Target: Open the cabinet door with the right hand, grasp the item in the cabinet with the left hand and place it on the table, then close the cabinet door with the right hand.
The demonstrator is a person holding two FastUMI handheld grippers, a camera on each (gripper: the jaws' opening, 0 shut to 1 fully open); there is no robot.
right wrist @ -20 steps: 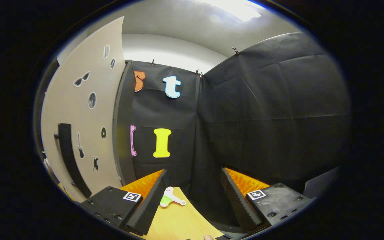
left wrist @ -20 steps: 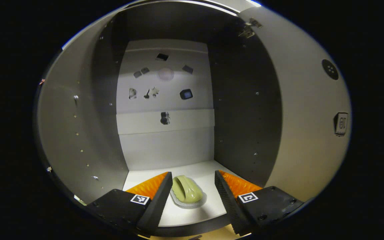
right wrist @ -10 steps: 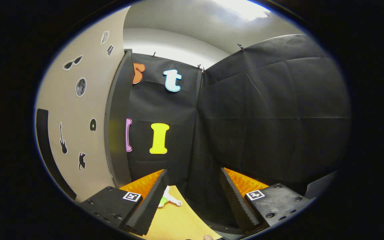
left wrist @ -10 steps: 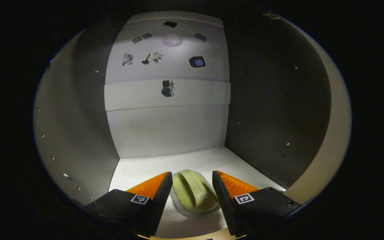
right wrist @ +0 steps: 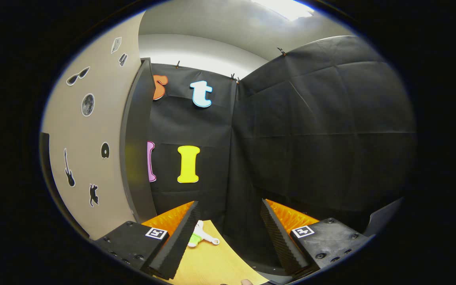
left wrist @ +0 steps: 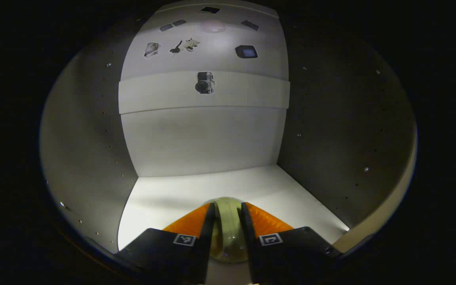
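In the left gripper view, the left gripper (left wrist: 228,215) is seen inside the cabinet (left wrist: 85,130), low over its white floor (left wrist: 196,190). The fingers (left wrist: 202,217) are drawn in close on either side of the item (left wrist: 228,221), a pale green ridged object, and both inner faces are seen touching its sides, so the item is pinched between them. The item is at the front of the cabinet floor, near the middle; whether it is lifted off the floor or resting on it cannot be told. Stickers (left wrist: 204,82) are stuck on the white back panel (left wrist: 204,134), and the dark side walls are dotted with small holes.

In the right gripper view, the right gripper (right wrist: 228,221) is held outside the cabinet, with its fingers (right wrist: 180,237) spread wide and nothing between them. The open door (right wrist: 89,158) is seen at the left, edge-on toward the camera, with stickers (right wrist: 87,105) on its beige face. A wooden table (right wrist: 208,265) lies below the gripper, and a small green and white tool (right wrist: 200,236) lies on it near the left finger. A fingertip (right wrist: 246,282) of the person is seen at the bottom edge.
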